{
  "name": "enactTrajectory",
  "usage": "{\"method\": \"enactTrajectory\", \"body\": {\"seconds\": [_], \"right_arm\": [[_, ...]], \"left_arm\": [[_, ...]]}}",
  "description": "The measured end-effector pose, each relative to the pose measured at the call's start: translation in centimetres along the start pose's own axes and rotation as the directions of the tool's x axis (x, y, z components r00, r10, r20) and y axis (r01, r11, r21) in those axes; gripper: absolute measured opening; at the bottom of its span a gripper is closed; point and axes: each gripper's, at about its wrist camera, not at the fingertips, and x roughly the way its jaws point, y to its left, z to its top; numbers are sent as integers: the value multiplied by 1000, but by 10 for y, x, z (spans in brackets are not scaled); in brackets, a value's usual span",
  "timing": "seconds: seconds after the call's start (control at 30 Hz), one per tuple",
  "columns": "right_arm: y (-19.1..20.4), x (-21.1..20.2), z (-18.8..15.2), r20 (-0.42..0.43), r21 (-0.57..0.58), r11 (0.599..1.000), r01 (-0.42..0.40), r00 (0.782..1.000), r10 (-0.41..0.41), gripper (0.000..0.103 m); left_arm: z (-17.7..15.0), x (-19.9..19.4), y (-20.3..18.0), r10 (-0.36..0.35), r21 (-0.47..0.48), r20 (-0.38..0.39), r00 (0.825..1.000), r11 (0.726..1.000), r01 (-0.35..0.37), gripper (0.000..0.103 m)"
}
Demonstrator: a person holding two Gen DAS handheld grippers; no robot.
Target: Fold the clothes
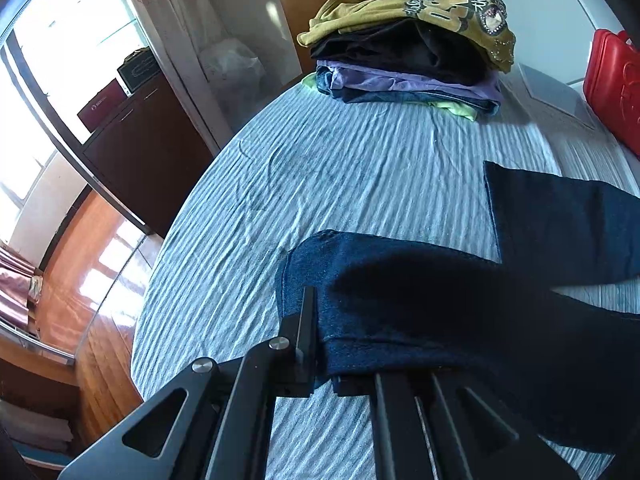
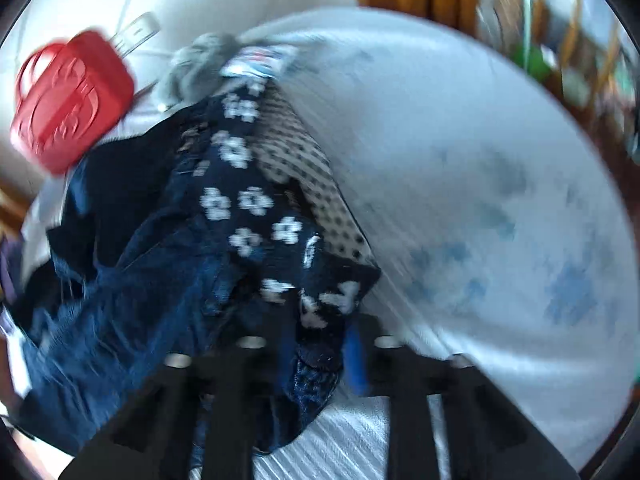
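Your left gripper [image 1: 320,332] was pinching the hem of one dark blue denim garment [image 1: 420,304], which lay spread on the pale blue ribbed bedsheet [image 1: 320,168]; behind it sat one stack of folded clothes [image 1: 408,52], about six layers, an olive printed top uppermost; one red plastic case [image 1: 612,88] stood to the right by the headboard; your right gripper [image 2: 320,344], badly blurred, had its fingers drawn in on a dark blue cloth with white flowers [image 2: 248,200] from one heap of unfolded clothes [image 2: 160,220]; I cannot tell whether the pads truly pressed it.
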Motion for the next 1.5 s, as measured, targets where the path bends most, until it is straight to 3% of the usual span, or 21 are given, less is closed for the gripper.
{"method": "enactTrajectory", "body": {"seconds": [0.1,0.23,0.37,0.43,0.47,0.6,0.67,0.8,0.93,1.2,1.33,1.43,1.5], "right_arm": [[0,-30,4,96,-12,1000,0,995,1,11],[-18,-85,10,233,44,999,13,972,-23,11],[-49,-131,1,287,99,991,92,951,-117,11],[-73,-134,-14,244,154,977,147,953,-182,11],[-89,-125,-23,188,173,969,177,960,-209,11],[-129,-74,-58,-65,191,951,242,970,-234,21],[-132,-65,-65,-111,168,942,290,955,-274,23],[-137,-88,-56,-85,138,923,359,933,-350,24],[-129,-103,-44,-27,161,935,316,949,-315,28],[-56,-87,-53,-35,158,954,256,967,-254,29],[-28,-71,-66,-82,174,960,221,974,-210,29],[-11,-52,-74,-151,139,958,249,962,-228,29],[-5,-40,-78,-196,122,959,257,953,-231,30]], "left_arm": [[5,-9,0,-25,22,15,1000,999,24,5],[7,-32,-1,-103,54,38,994,993,101,6],[-17,-42,-20,-193,139,12,981,972,189,6],[-36,-31,-33,-238,179,-34,971,954,240,8],[-46,-23,-38,-257,186,-67,964,946,265,14],[-70,-21,-36,-346,188,-132,929,911,367,63],[-78,-34,-24,-374,202,-135,917,896,395,72],[-76,-59,12,-360,162,-110,926,913,374,73],[-53,-51,26,-350,123,-79,934,926,357,73],[-63,-3,20,-378,222,-184,907,883,413,73],[-60,17,13,-422,205,-194,885,865,458,73],[-55,26,4,-451,176,-195,871,857,484,73],[-54,31,-3,-443,177,-192,876,862,475,73]]}}
